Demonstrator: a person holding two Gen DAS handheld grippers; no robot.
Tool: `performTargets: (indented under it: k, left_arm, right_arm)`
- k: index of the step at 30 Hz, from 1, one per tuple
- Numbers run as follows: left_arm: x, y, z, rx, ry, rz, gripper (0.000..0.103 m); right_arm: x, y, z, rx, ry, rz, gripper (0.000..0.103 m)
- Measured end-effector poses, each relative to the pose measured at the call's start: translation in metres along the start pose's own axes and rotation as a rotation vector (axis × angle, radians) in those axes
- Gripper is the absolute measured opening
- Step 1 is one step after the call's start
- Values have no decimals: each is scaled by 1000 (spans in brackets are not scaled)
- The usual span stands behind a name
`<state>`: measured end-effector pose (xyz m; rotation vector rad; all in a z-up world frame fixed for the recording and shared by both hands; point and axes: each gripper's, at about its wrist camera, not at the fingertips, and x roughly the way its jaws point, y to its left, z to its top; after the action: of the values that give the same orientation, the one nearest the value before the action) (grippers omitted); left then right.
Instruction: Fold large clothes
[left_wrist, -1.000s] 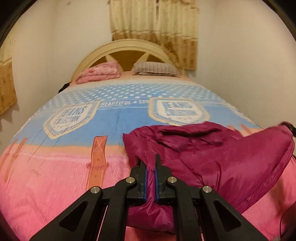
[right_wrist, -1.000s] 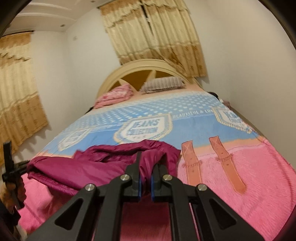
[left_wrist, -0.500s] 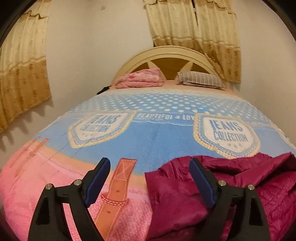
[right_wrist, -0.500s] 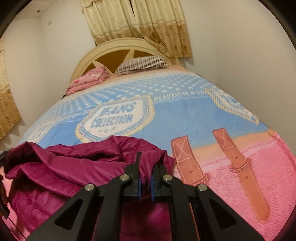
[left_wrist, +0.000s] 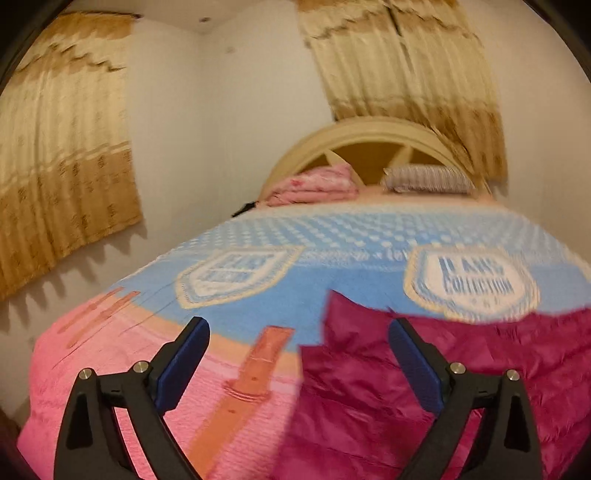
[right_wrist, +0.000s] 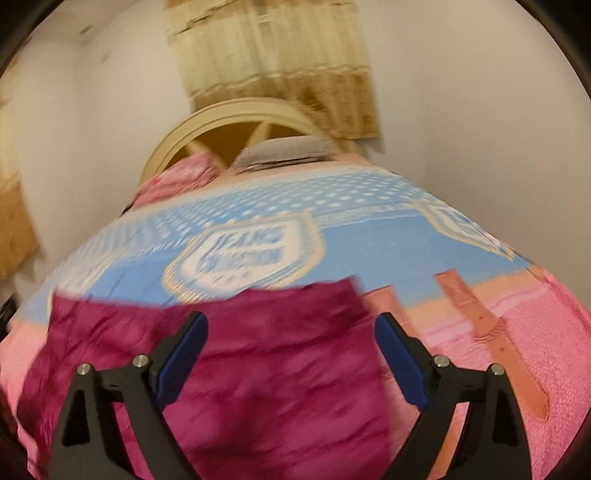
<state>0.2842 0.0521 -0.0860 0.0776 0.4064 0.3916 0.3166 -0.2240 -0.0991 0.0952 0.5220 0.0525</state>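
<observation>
Both views blurred; jacket (left_wrist: 424, 387) edge-cropped.

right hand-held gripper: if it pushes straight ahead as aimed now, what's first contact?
Most likely the maroon garment on the bed, which fills the gap between the opening jaws of the right hand-held gripper. Nothing is gripped; blur leaves the depth uncertain.

A home bedroom: a wide bed (left_wrist: 436, 266) with an arched cream headboard (left_wrist: 369, 133) fills the room, spread with a pink-and-blue "Jeans Collection" blanket (right_wrist: 369, 240). A striped pillow (left_wrist: 424, 179) and folded pink bedding (left_wrist: 314, 186) lie at its head, and tan patterned curtains (left_wrist: 62, 147) hang on plain pale walls
</observation>
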Motion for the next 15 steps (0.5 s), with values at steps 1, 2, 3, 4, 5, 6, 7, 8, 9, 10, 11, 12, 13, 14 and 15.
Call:
performTargets:
  k: [1,2,3,4,5,6,7,8,9,10,11,12,13,14,15]
  left_arm:
    - [4,-8,-3,23,5,25,98]
    - [10,-14,-6,34,19,43,98]
    - [18,-18,-8,36,39,44,98]
    - [26,-21,-9,40,58,53,98]
    - [33,-23,-10,40,77,69,98]
    - [43,-22,-10,28,100,80,98]
    - [51,-20,-10,9,123,84,98]
    - [60,-17,-11,-11,149,86,98]
    - [69,-15,-12,-28,175,93,98]
    - [78,-14,-14,-39,195,99,98]
    - [87,-14,-18,-39,220,101,98]
    - [91,-15,-21,-37,237,107,98]
    - [98,-16,-26,-40,263,111,98]
    - [107,-18,-33,-42,291,104,98]
    - [113,-21,-37,-42,308,110,98]
  right_arm:
    - [-2,16,-6,-42,-1,7,93]
    - [-1,28,-11,-72,-1,13,93]
    - [-1,39,-17,-99,1,23,93]
    - [4,51,-24,-142,9,31,93]
    - [10,59,-28,-182,13,17,91]
    - [19,62,-31,-200,15,3,91]
    - [24,62,-31,-204,20,-9,91]
    - [32,60,-30,-196,36,-20,91]
    - [38,55,-28,-185,48,-33,90]
    - [42,52,-25,-176,52,-46,89]
    - [48,48,-22,-175,61,-60,89]
    - [51,48,-22,-178,70,-68,89]
    - [55,44,-21,-173,80,-77,89]
    - [59,41,-21,-166,89,-80,89]
    - [65,40,-23,-167,107,-85,89]
